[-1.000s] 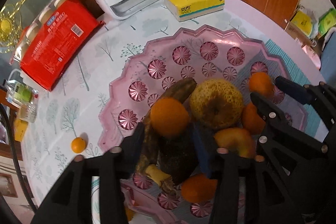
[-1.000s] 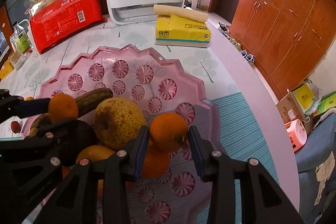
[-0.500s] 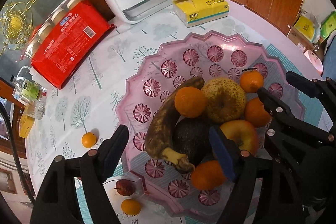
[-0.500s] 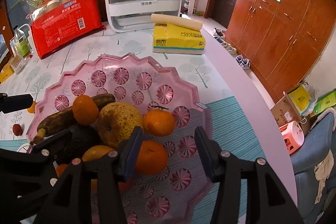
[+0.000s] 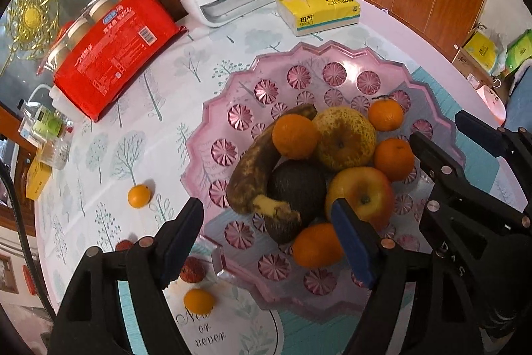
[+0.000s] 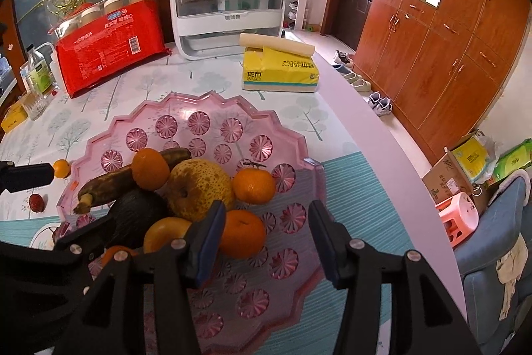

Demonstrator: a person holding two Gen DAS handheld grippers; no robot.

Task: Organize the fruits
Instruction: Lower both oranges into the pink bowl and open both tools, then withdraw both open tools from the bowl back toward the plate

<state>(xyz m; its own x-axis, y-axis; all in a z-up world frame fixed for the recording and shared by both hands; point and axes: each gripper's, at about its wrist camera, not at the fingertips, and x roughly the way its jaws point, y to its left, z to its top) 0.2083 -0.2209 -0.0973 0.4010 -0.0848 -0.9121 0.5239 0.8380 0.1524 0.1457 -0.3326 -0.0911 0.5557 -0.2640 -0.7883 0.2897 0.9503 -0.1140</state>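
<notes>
Both of your grippers are empty right now: the left gripper (image 5: 266, 232) stands wide apart above the near edge of the pink tray (image 5: 392, 62), and the right gripper (image 6: 266, 238) is parted with nothing pressed between its pads, though one mandarin (image 6: 242, 233) sits just beyond its left finger (image 6: 207, 242). Ahead of both grippers the tray carries the pile: a spotted banana (image 5: 256, 168), a dark avocado (image 5: 294, 188), a pear (image 5: 345, 138), an apple (image 5: 360, 192) and several mandarins.

Judging by what lies loose, the step in hand is collecting the strays. Off the tray, to the left of your left gripper, a small orange (image 5: 139, 196) rests alone on the surface; nearer, beside and under the left finger (image 5: 181, 235), are a red lychee-like fruit (image 5: 192, 269) and another small orange (image 5: 199, 301).

Take the nearest ones with the left gripper, since the right one is on the far side of the tray. Come down straight over each fruit, centre it between the pads, and squeeze gently; round fruit will roll if nudged off-centre. Set each one into bare tray floor, not atop the pile, which could topple.
</notes>
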